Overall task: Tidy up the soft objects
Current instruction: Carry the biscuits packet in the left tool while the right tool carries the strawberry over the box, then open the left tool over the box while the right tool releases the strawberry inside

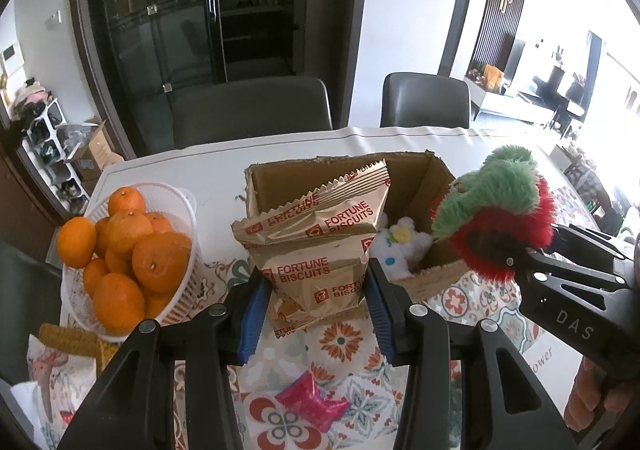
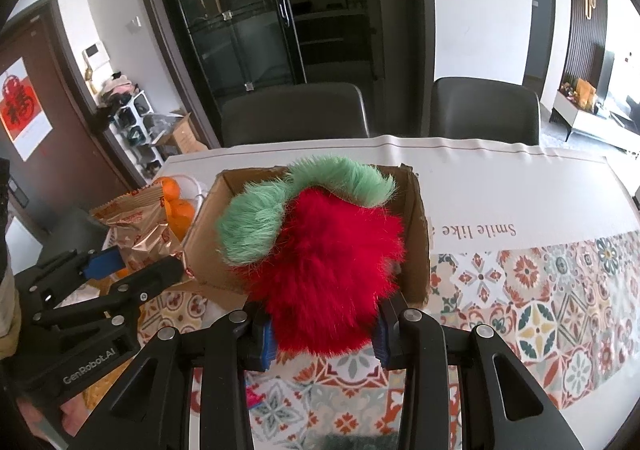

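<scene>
My left gripper (image 1: 316, 306) is shut on a gold pack of Fortune Biscuits (image 1: 320, 242), held up in front of an open cardboard box (image 1: 416, 170). A white plush toy (image 1: 402, 246) lies inside the box. My right gripper (image 2: 324, 334) is shut on a furry red plush with green leaves (image 2: 324, 250), hanging over the near edge of the same cardboard box (image 2: 416, 234). In the left wrist view the red and green plush (image 1: 504, 210) and the right gripper (image 1: 510, 262) show at the right. The left gripper (image 2: 136, 274) with the biscuit pack (image 2: 136, 230) shows at the left of the right wrist view.
A white basket (image 1: 184, 290) of oranges (image 1: 124, 250) stands left of the box. A pink wrapped item (image 1: 312, 406) lies on the patterned tablecloth (image 2: 540, 310) near me. A small cushion (image 1: 56, 366) sits at the lower left. Two dark chairs (image 1: 252, 110) stand behind the table.
</scene>
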`<state>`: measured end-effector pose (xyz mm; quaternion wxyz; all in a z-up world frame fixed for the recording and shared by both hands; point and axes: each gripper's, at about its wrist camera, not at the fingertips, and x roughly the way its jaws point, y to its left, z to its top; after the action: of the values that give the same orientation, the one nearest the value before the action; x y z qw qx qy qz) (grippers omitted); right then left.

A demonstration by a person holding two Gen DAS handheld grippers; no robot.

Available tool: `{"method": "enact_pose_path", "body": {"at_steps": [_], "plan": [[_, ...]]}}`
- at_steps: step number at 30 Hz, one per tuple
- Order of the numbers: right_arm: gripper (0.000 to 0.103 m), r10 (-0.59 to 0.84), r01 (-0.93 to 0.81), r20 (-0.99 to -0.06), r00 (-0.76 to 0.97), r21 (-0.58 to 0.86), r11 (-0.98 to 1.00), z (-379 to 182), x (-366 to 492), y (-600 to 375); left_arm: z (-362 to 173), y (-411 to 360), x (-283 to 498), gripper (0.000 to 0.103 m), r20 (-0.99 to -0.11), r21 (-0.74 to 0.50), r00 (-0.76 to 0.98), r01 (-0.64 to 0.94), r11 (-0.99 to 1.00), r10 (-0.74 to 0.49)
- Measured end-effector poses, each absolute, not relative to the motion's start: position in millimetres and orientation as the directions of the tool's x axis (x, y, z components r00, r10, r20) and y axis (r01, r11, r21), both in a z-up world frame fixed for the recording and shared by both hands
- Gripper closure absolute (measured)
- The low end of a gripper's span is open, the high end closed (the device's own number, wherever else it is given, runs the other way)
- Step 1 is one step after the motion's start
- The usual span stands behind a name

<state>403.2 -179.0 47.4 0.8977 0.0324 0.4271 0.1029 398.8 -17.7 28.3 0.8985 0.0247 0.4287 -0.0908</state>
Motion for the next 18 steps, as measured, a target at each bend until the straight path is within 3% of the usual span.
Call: {"method": "enact_pose_path", "body": {"at_steps": [18], "plan": [[0.065, 0.217, -0.138, -0.832, 0.511, 0.169, 0.976, 5, 468, -182, -3, -28, 469, 0.057, -0.831, -0.052, 0.531, 0.225, 0.973, -0.167]]}}
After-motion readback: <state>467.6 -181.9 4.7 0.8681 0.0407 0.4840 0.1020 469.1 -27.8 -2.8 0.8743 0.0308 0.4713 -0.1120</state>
